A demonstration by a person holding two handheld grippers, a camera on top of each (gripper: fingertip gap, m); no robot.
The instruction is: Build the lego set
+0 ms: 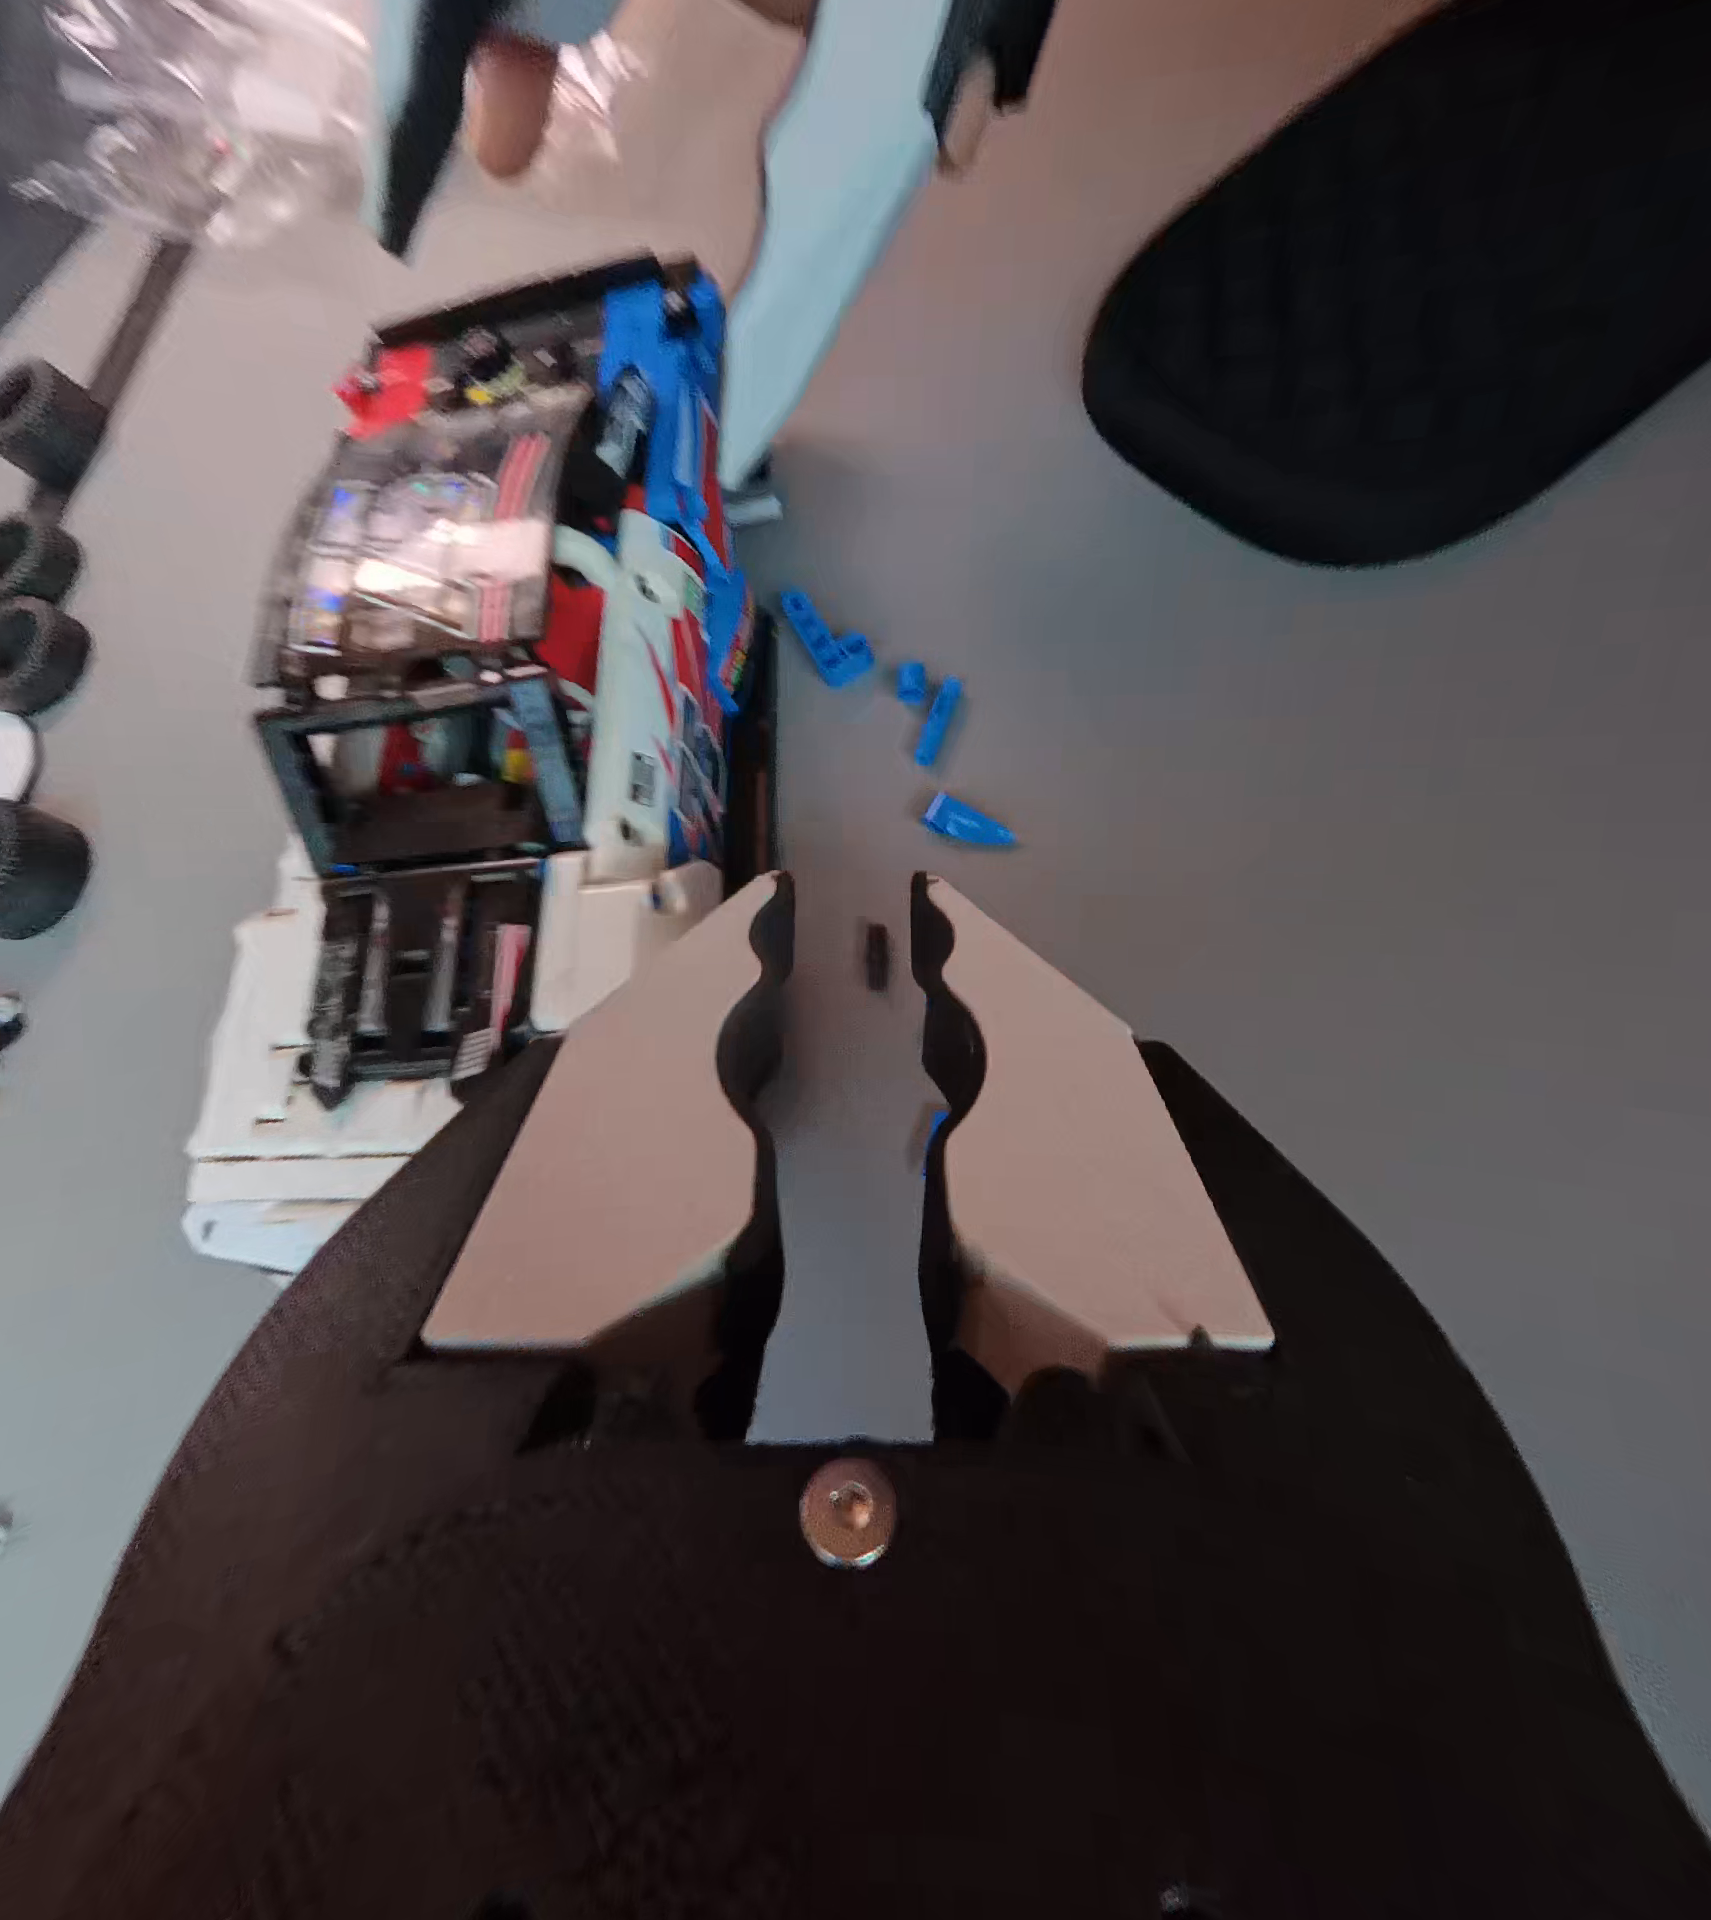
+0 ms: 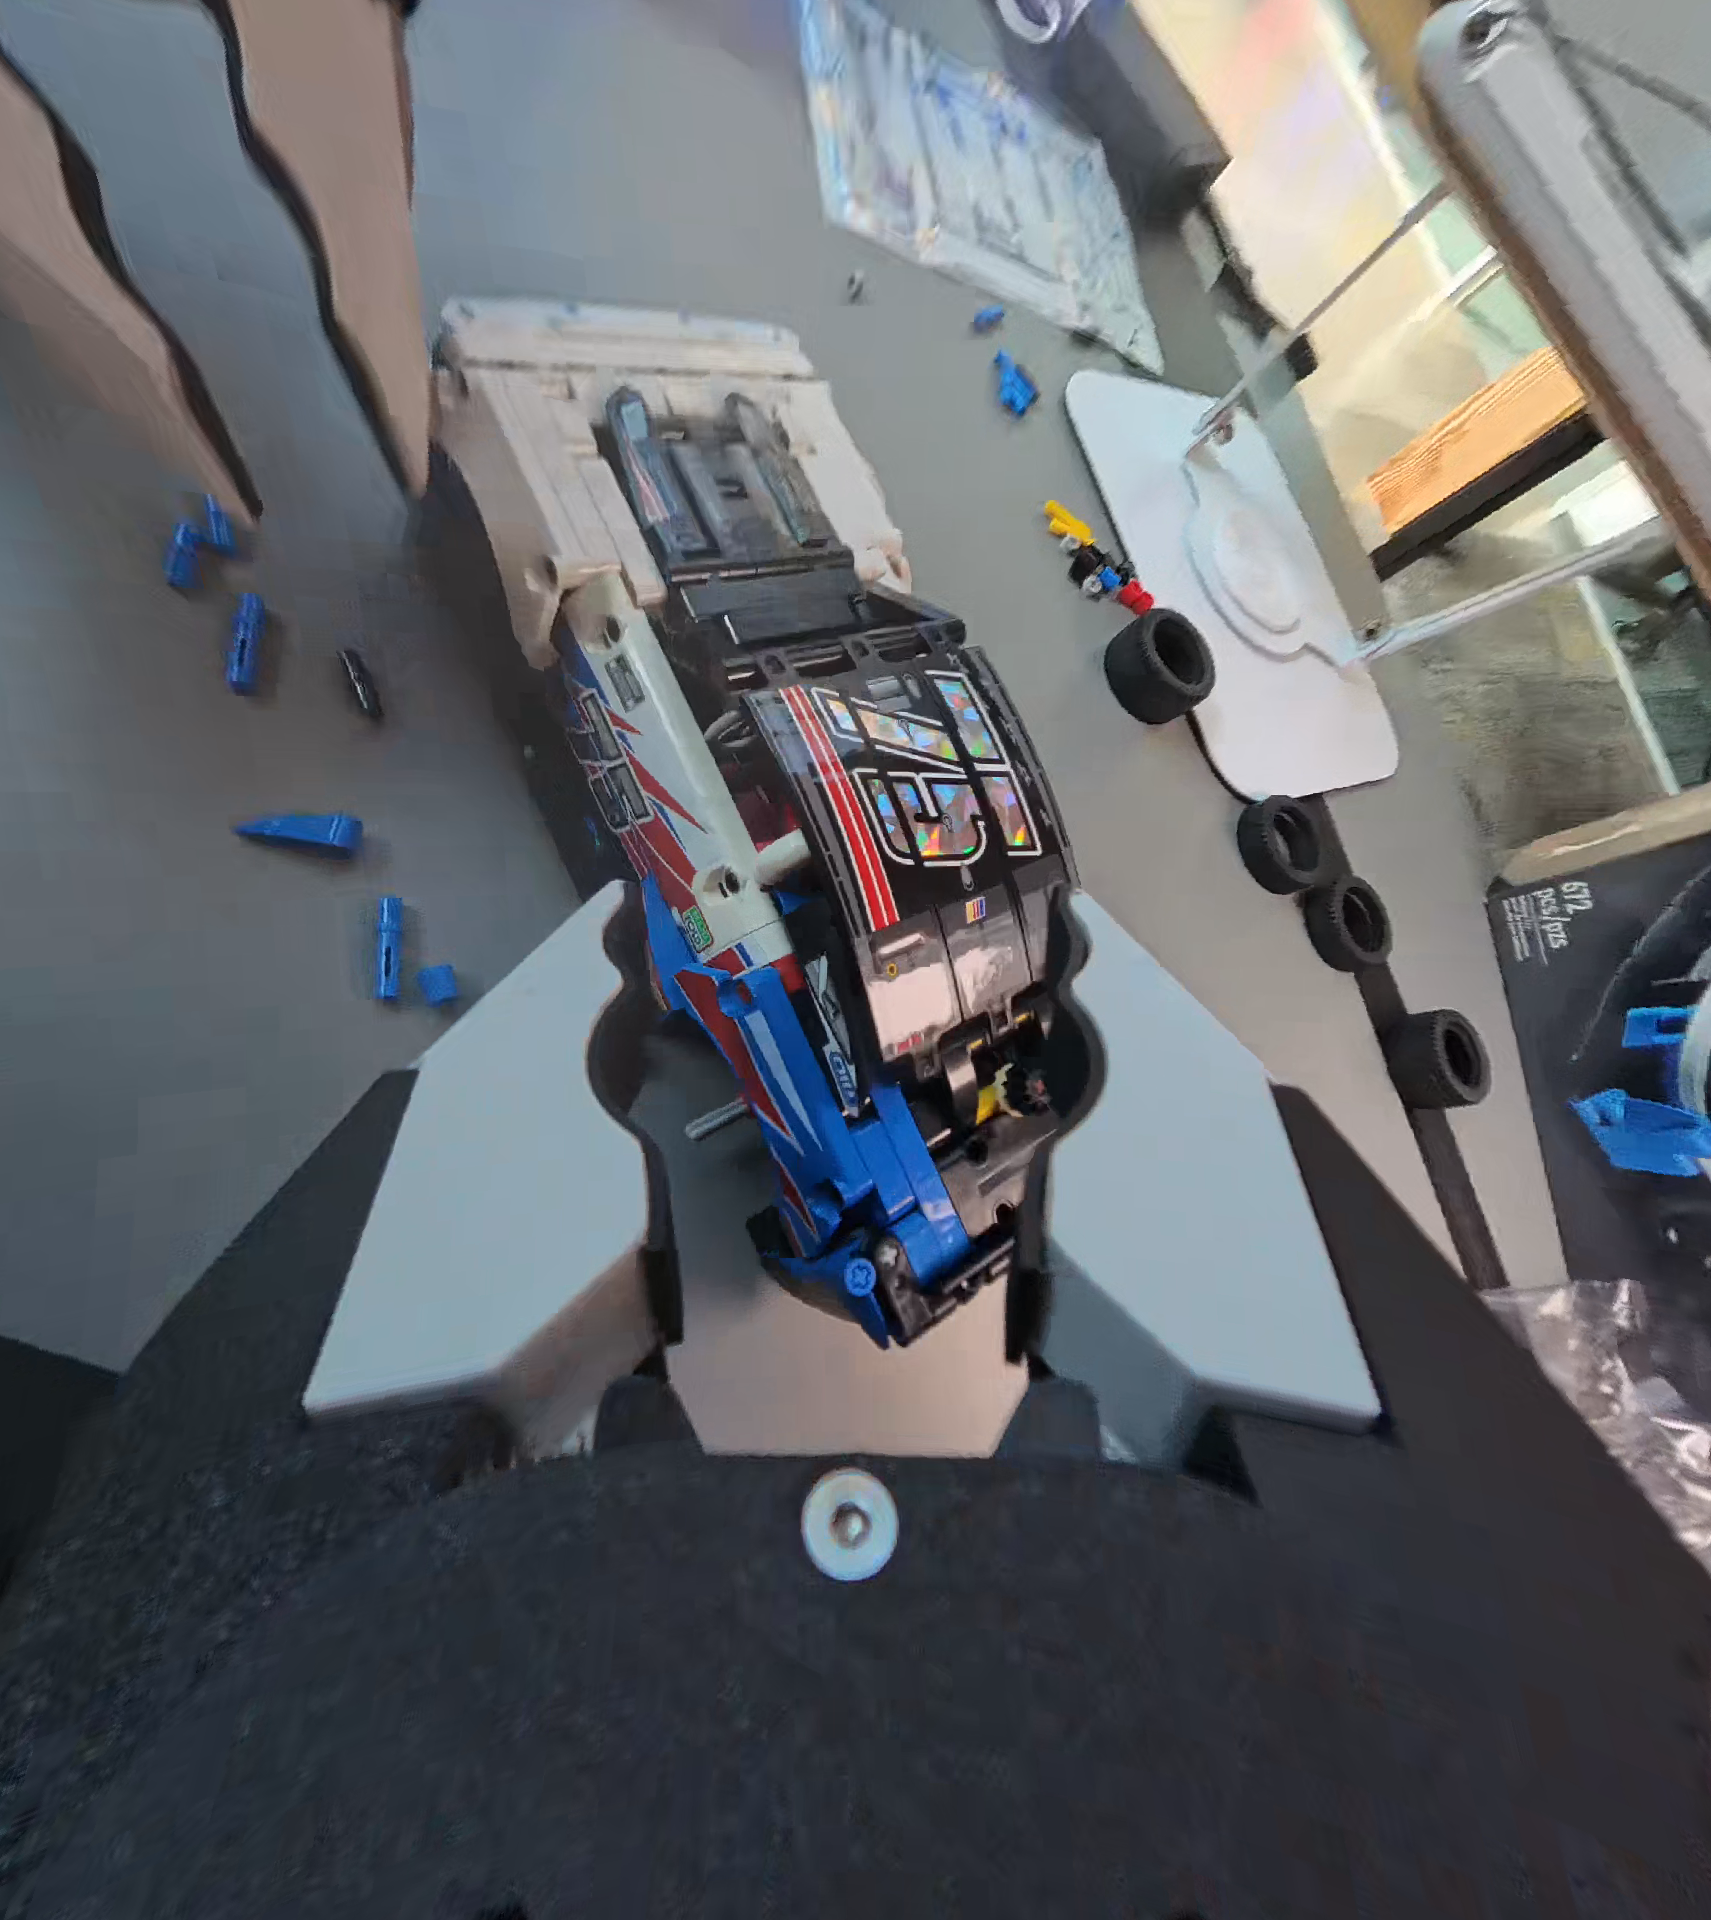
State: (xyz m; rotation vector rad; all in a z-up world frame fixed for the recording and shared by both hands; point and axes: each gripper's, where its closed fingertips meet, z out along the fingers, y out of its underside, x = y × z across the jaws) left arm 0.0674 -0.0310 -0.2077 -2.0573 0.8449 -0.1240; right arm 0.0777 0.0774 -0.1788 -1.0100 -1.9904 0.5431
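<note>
In the right wrist view, the left tool (image 2: 331, 499) comes down from the top left, its fingers apart with nothing between them, tips near the white front end of the car; scattered blue pieces (image 2: 300, 829) and a small black piece (image 2: 359, 683) lie on the grey table (image 2: 51, 1039) just left of the car; the lego car (image 2: 778, 810), in white, black, blue and red, lies along the middle of the table; the right tool (image 2: 846, 940) is clamped on its blue rear end, one finger on each side; to the right a loose tyre (image 2: 1157, 665) rests at the edge of a white base plate (image 2: 1287, 717), and three more tyres (image 2: 1350, 920) sit in a row along a dark strip; the set's box (image 2: 1661, 1039) stands at the far right, with a clear plastic bag (image 2: 1661, 1455) below it. In the left wrist view, blurred, the same small black piece (image 1: 876, 951) seems to lie on the table between the left tool's (image 1: 851, 883) parted tips, untouched.
</note>
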